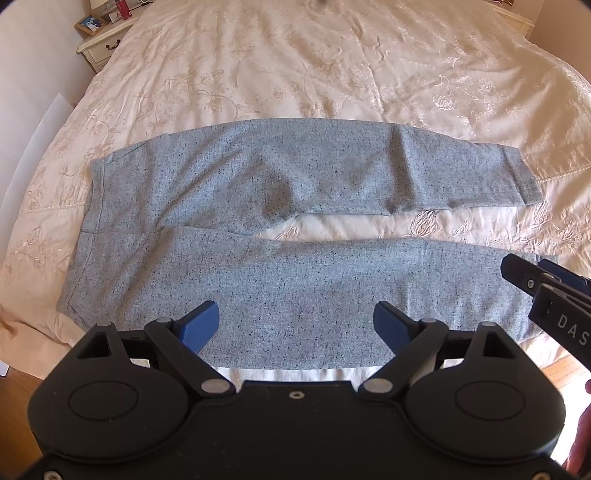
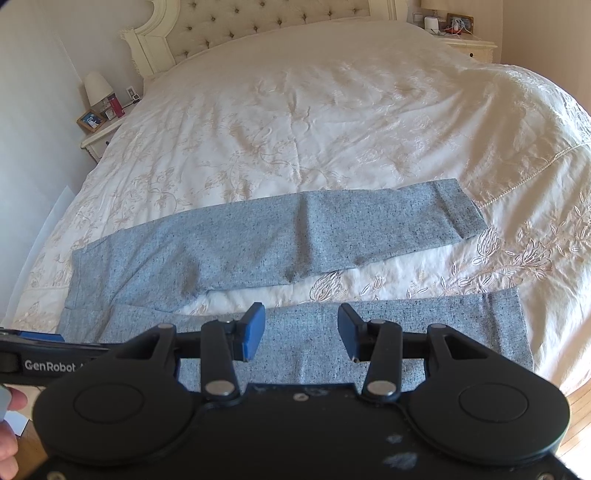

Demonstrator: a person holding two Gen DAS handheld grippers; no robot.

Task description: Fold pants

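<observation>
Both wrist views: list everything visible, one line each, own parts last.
pants: one, speckled grey, flat on bed, legs apart
bedspread: one, cream, embroidered
headboard: one, cream, tufted
nightstand: two, cream, either side of bed
lamp: one, white shade, left nightstand
photo frame: one, wooden, left nightstand
left hand-held gripper: one, black, blue pads, open over near leg
right hand-held gripper: one, same, open over near leg

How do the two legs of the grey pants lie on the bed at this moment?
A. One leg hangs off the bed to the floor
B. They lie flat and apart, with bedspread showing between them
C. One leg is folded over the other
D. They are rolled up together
B: both legs of the pants lie spread flat, with a strip of bedspread visible in the gap between them.
</observation>
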